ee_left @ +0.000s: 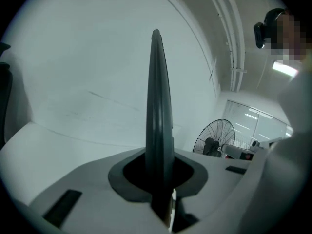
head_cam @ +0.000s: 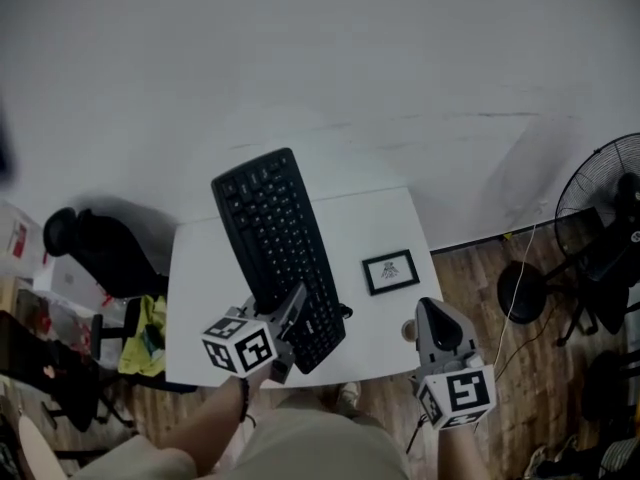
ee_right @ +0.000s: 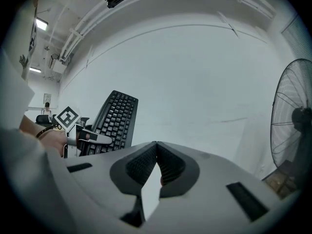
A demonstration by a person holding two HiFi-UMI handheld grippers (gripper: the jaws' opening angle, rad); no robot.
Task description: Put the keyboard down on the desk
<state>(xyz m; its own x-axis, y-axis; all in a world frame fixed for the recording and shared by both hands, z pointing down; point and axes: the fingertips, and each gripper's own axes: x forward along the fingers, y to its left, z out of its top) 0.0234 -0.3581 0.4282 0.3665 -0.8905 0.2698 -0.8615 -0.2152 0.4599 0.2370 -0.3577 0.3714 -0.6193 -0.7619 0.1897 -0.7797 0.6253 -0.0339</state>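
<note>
Black keyboard [head_cam: 275,238] was gripped at its near end by the left gripper [head_cam: 290,316], tilted above the desk [head_cam: 375,318]. The right gripper [head_cam: 433,308] was closed, empty, at the desk's near right corner. Levelling was needed first, then lowering, with release only once the keyboard was supported.

No word, brand or number can be read. Only black-and-white square patterns are carried on the cubes of the left claw [head_cam: 292,313] and the right claw [head_cam: 433,313]. The key legends on the keyboard [head_cam: 275,238] are too small, and the print in the small frame [head_cam: 390,271] on the bench [head_cam: 200,298] is blurred.
</note>
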